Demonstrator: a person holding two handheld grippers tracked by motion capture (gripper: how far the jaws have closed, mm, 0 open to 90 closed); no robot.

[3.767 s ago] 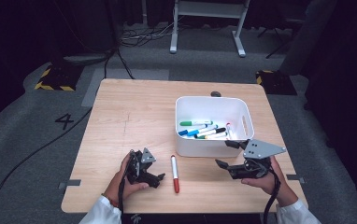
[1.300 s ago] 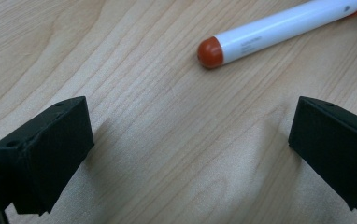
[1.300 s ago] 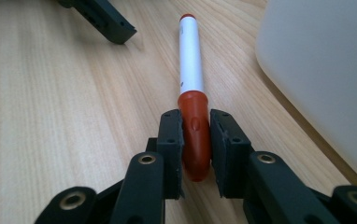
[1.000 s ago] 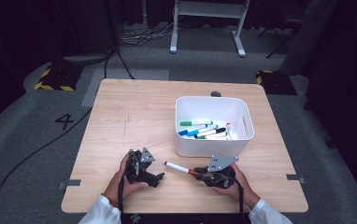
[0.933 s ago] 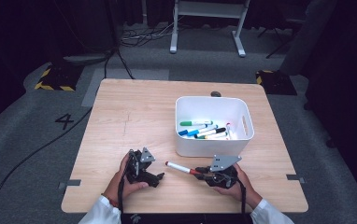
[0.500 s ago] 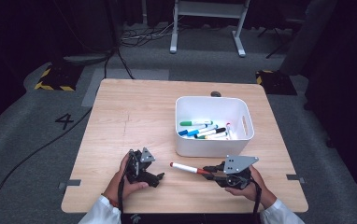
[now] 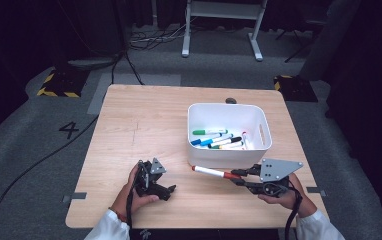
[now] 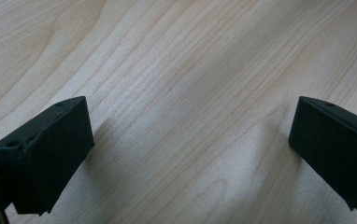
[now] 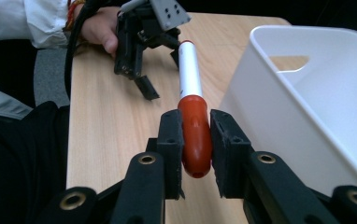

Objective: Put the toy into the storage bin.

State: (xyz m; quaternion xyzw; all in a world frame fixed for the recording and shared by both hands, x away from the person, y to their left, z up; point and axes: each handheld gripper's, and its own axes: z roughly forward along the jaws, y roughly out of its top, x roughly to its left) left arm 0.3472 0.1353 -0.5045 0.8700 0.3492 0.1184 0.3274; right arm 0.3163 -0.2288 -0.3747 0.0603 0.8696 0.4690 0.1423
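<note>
The right gripper clamps its black jaws on the glossy red cap of a white-barrelled marker, held level just in front of the smooth white plastic bin, while the left gripper rests wide apart on the pale wood-grain table.

The marker has a red cap and a white barrel. The bin is plain white, and the markers inside it show green, blue, black and red caps. The table is pale wood with fine grain lines. Both grippers are black, the right gripper with brass-coloured rivets and a grey plate. The sleeve is white.
</note>
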